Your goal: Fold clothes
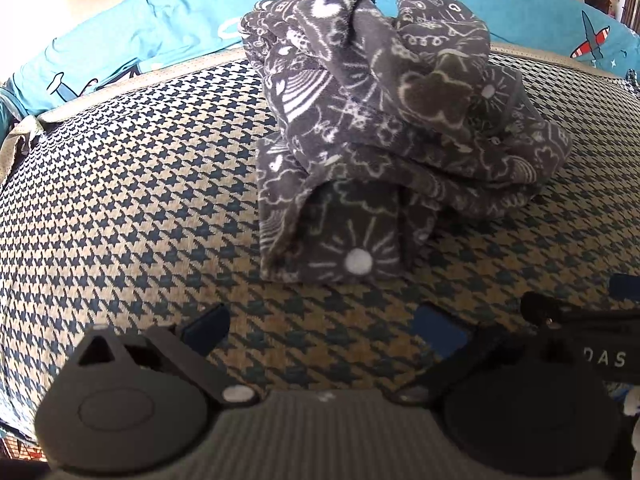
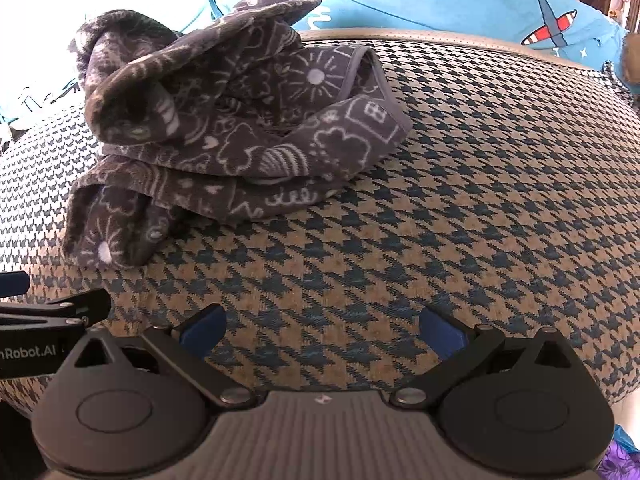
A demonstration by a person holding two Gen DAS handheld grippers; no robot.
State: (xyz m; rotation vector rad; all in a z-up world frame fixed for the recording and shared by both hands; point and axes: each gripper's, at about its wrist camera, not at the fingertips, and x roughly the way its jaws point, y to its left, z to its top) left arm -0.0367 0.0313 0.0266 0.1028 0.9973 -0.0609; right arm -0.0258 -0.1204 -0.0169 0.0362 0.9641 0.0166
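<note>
A dark grey fleece garment [image 1: 372, 120] with white doodle print lies crumpled in a heap on a houndstooth mat [image 1: 140, 200]. In the left wrist view it sits straight ahead, a sleeve or leg end with a white dot nearest me. My left gripper [image 1: 324, 332] is open, a short way in front of that end, holding nothing. In the right wrist view the same garment [image 2: 224, 128] lies ahead to the left. My right gripper [image 2: 322, 330] is open over bare mat [image 2: 460, 200], empty. The other gripper's body shows at each view's edge.
A bright blue bedsheet [image 1: 132, 44] with plane and star prints is bunched along the mat's far edge, seen too as blue sheet [image 2: 460, 0]. The mat has a beige border [image 1: 120, 84]. Purple fabric [image 2: 620, 464] peeks in at the lower right.
</note>
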